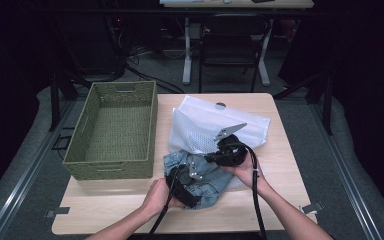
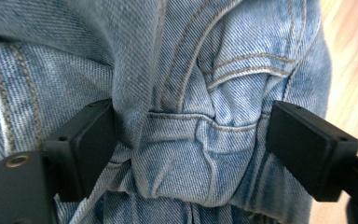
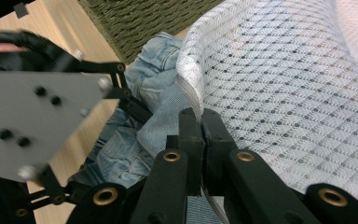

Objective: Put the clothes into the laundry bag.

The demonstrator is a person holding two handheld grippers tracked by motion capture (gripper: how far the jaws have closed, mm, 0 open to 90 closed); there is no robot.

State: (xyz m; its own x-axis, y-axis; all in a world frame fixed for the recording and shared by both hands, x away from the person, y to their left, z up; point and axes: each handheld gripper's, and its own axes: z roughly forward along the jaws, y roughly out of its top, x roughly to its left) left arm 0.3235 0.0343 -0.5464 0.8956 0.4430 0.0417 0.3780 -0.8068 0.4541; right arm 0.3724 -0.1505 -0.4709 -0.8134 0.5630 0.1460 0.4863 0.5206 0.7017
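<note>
Both tools work: left tool (image 2: 191,144) apart around jeans (image 2: 191,70), right tool (image 3: 200,126) clamped on half-hidden mesh bag (image 3: 284,84).

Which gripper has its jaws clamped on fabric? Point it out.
The right gripper: its jaws are pinched shut on the edge of the white mesh bag. The left gripper stands open, jaws straddling a fold of the denim garment without pressing it.

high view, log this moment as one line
left gripper: open around blue denim garment | right gripper: shut on white mesh laundry bag edge | green woven basket: left, empty
</note>
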